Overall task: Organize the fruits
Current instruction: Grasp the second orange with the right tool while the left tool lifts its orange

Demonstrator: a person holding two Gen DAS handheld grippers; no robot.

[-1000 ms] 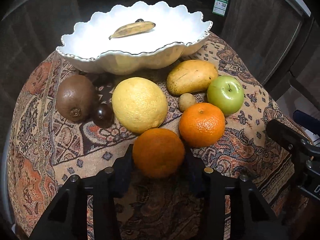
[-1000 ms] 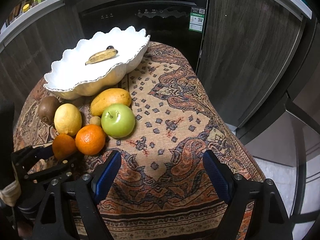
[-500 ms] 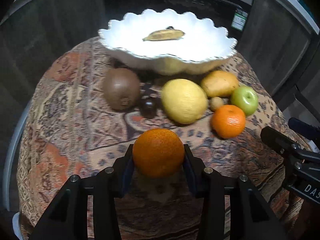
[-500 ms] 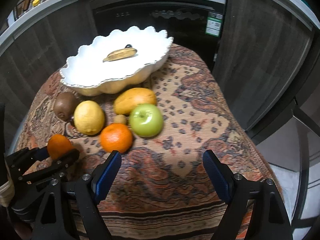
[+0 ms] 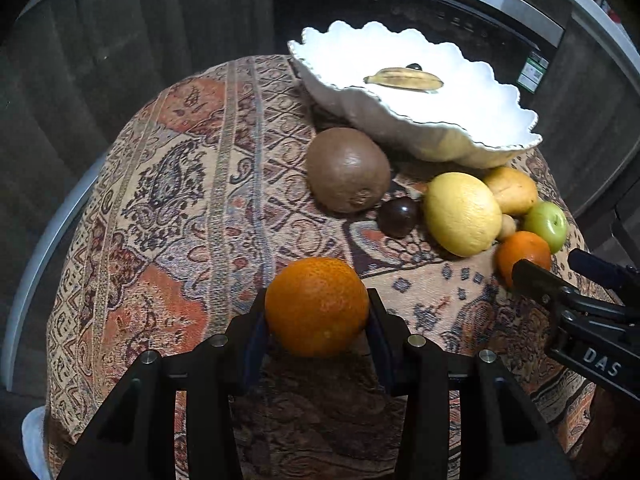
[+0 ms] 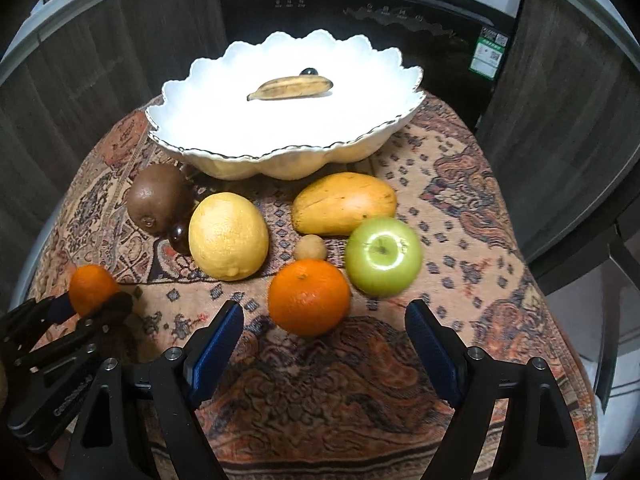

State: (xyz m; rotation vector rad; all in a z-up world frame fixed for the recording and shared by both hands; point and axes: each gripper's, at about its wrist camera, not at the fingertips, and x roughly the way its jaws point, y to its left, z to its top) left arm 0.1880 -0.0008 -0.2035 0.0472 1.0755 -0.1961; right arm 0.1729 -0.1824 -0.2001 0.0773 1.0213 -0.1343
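The left gripper [image 5: 317, 322] was clamped on an orange [image 5: 317, 306], its pads pressing both flanks so the fruit rode clear of the patterned tablecloth [image 5: 192, 208], presumably bound for the white scalloped bowl [image 5: 404, 120]. That bowl held only a small banana [image 6: 290, 88] and a dark round fruit just behind it. The right gripper [image 6: 324, 344] stood wide with nothing between its pads, pointed at the second orange [image 6: 309, 297], probably its next pick.

Still on the cloth in front of the bowl lay a kiwi [image 6: 158, 202], a lemon [image 6: 228, 237], a mango [image 6: 344, 209], a green apple [image 6: 383, 255], a small tan fruit [image 6: 310, 248] and a dark plum-like fruit [image 5: 399, 217].

Compared with a second earlier, the held orange had been drawn away from the cluster toward the left side of the table, and the right gripper had swung in from bare cloth to face the fruit.
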